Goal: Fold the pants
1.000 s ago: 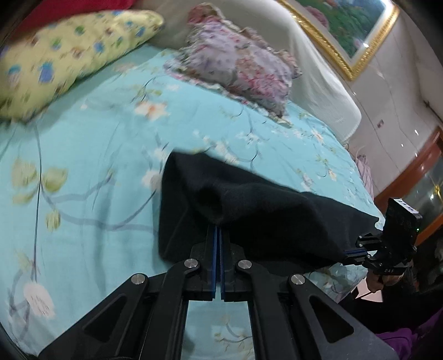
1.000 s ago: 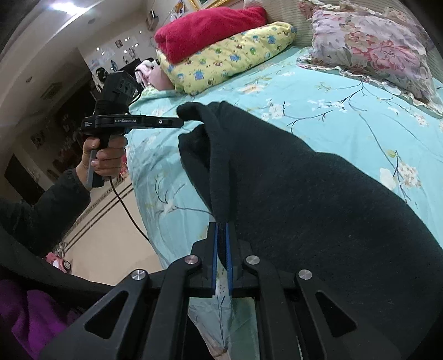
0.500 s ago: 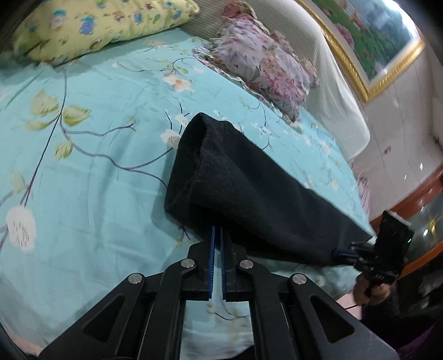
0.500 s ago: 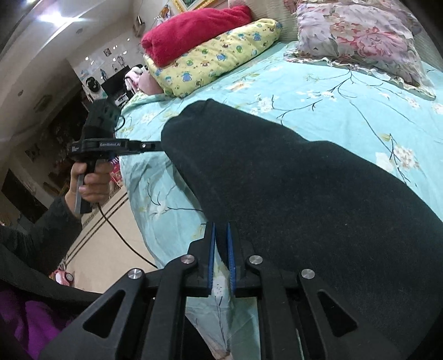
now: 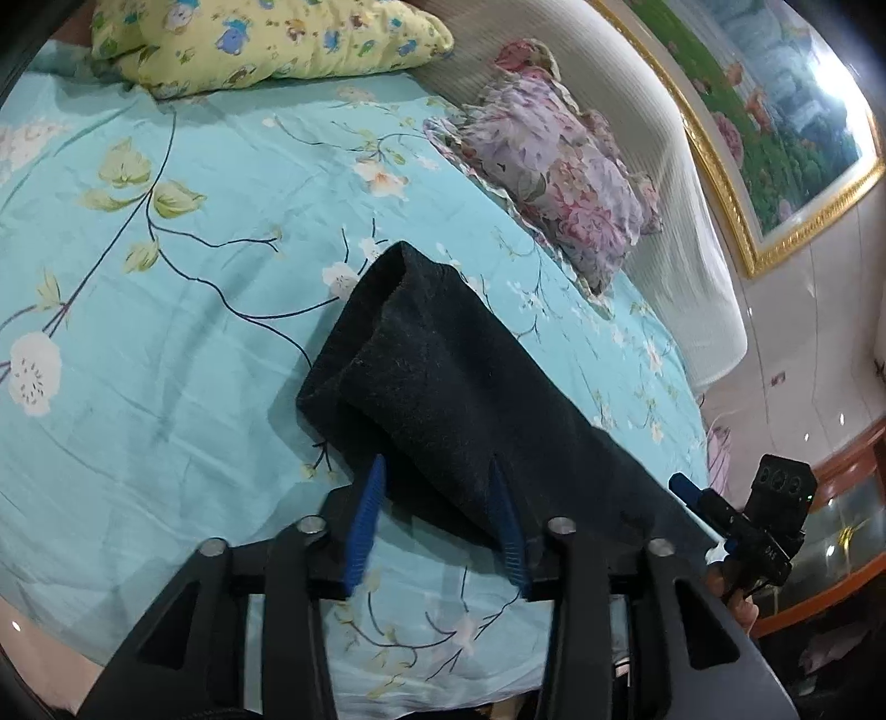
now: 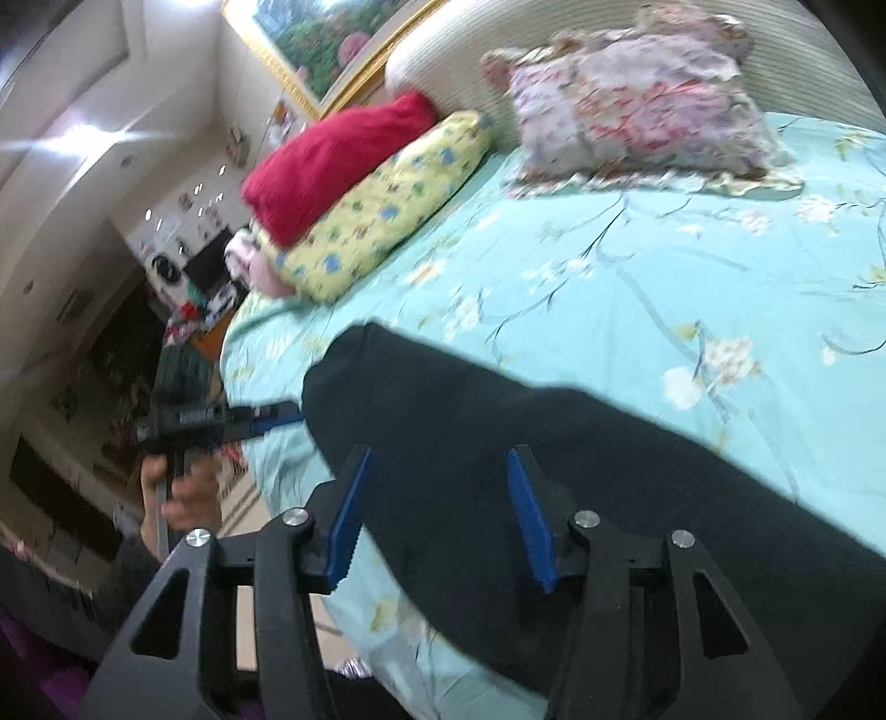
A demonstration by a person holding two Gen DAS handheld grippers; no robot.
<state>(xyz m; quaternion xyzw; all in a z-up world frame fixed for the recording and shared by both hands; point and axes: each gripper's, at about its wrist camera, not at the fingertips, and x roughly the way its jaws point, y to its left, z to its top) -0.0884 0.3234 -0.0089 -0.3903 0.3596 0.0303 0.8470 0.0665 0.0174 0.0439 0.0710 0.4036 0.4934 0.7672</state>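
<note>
Left gripper [image 5: 437, 498] — jaws opening, blue pads [image 5: 362, 531] spread apart, with the near edge of the black pants [image 5: 459, 399] lying between them but no longer pinched. Right gripper [image 6: 437, 493] — jaws likewise opening; the dark cloth fills the gap between its pads, which stand clear of it on either side, released. The pants lie folded in a long band on the turquoise floral bedsheet [image 5: 166, 343], running from the left fingers across to the right ones along the bed's near edge. Just beyond the left fingertips the fabric ends in a rounded fold. Farther off, past the fingers, rest a lilac floral pillow [image 5: 559, 171] and a yellow printed pillow [image 5: 266, 39]; in the right wrist view a red cushion [image 6: 338, 160] lies on top of the yellow one. Beyond these, a pale headboard [image 5: 681, 194] and a gilt-framed painting [image 5: 775, 99].
</note>
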